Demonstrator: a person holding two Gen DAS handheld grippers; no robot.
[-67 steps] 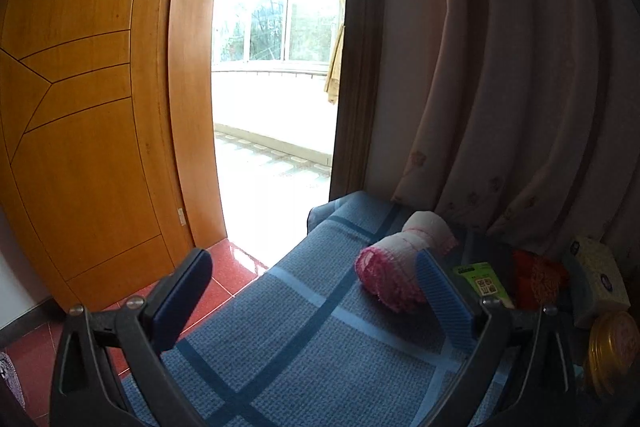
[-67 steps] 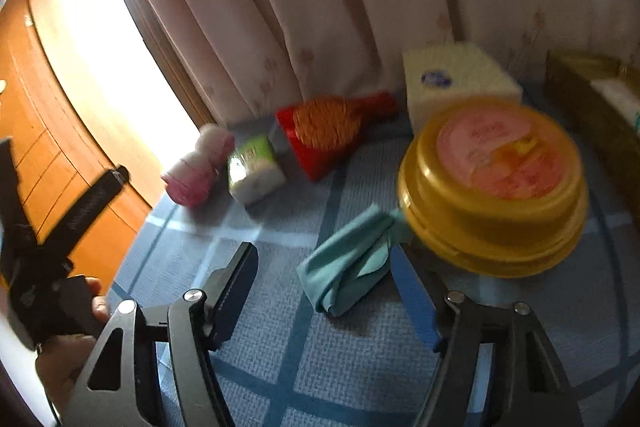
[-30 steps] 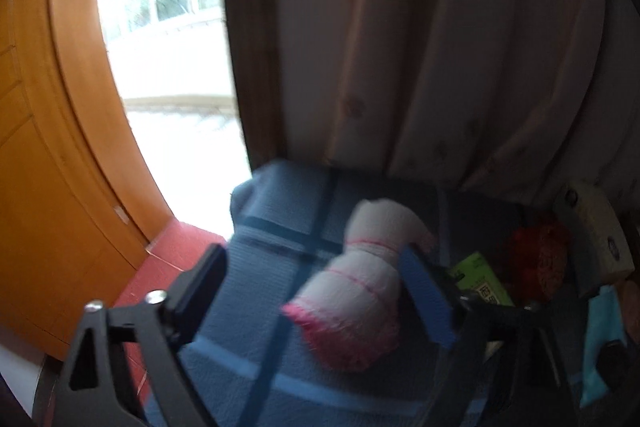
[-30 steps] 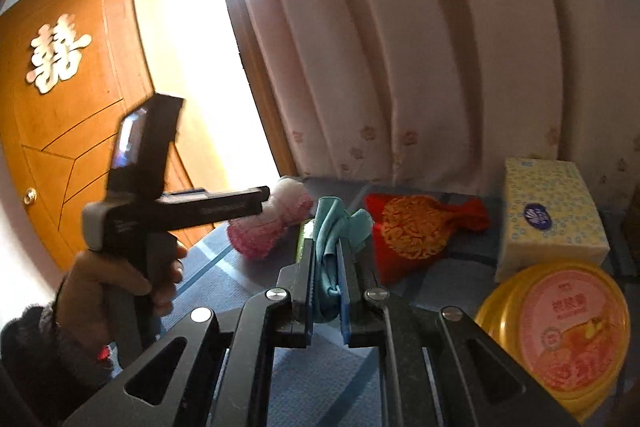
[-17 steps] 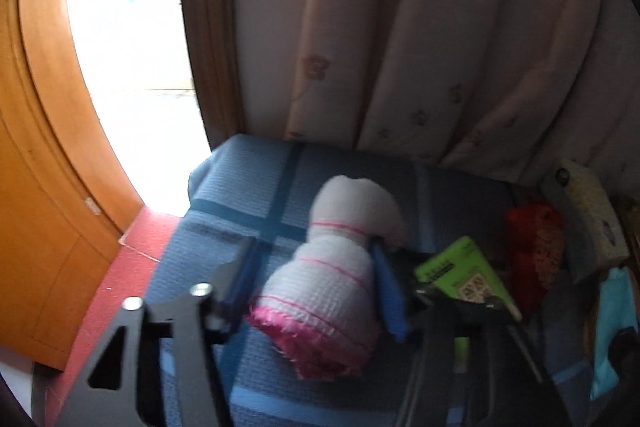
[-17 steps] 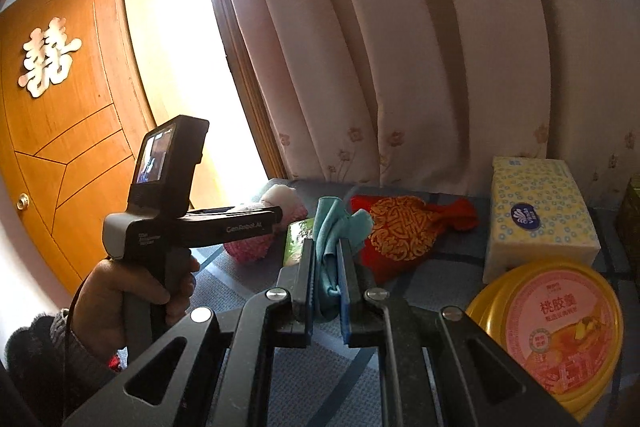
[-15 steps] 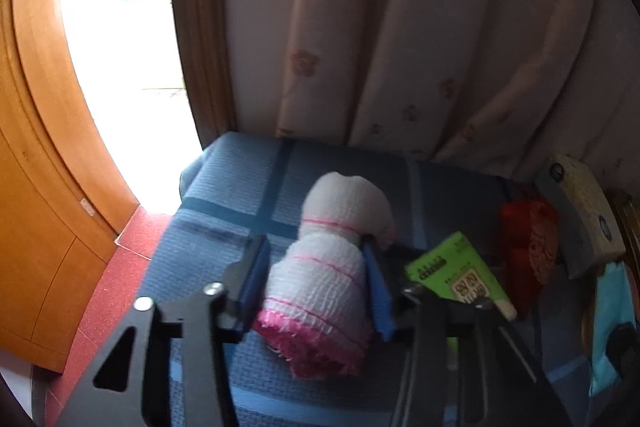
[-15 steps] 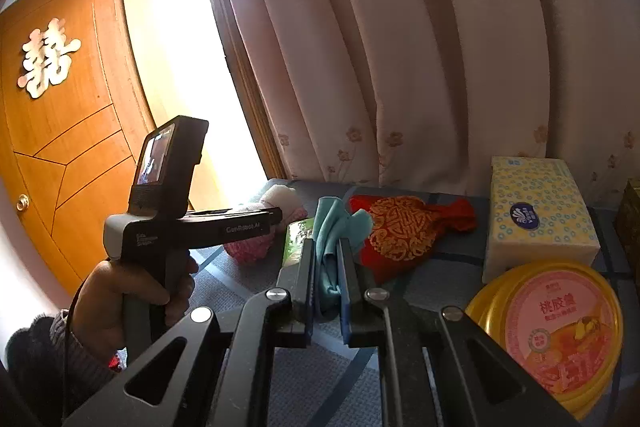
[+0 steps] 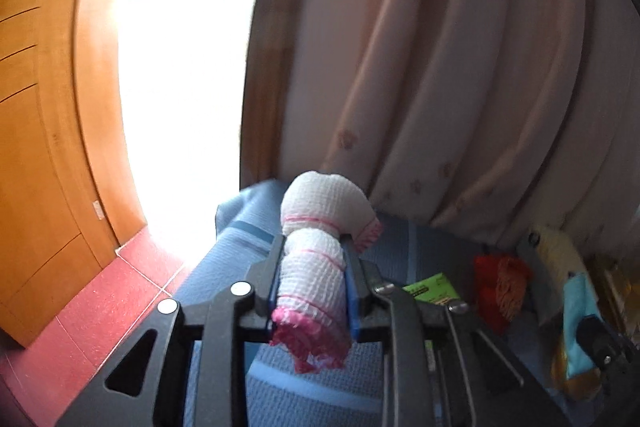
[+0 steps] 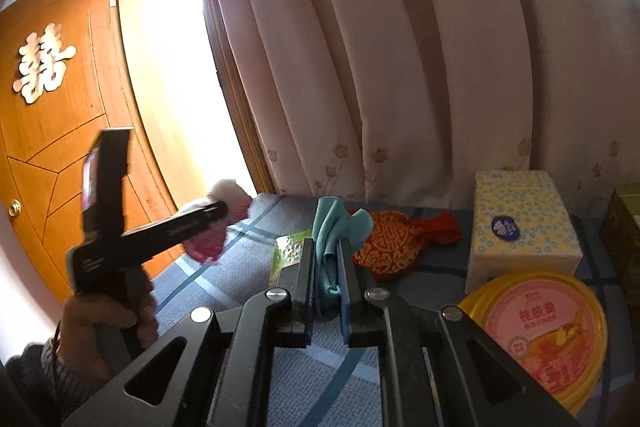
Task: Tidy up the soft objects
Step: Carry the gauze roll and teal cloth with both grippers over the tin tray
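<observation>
Both grippers clenched on soft goods, each load lifted clear of the blue checked cloth (image 10: 248, 267).

Left gripper (image 9: 311, 255): jaws just closed, pads squeezing the waist of a white rolled towel with pink trim (image 9: 316, 263), pink frilled end hanging toward 6 o'clock, bulbous white end jutting toward 12. Right gripper (image 10: 325, 251): pinched tight on a teal cloth (image 10: 334, 227), folds sprouting up toward 12 above the pads. From the right wrist view: red and gold pouch (image 10: 394, 241) lying at 1 o'clock of the teal cloth, green packet (image 10: 289, 251) just beside the left finger at 9, yellow-dotted tissue pack (image 10: 520, 223) at 2, round gold tin (image 10: 548, 331) at 4, person's hand (image 10: 106, 319) gripping the other tool at 8. Pale floral curtain (image 10: 400, 67) behind everything.
</observation>
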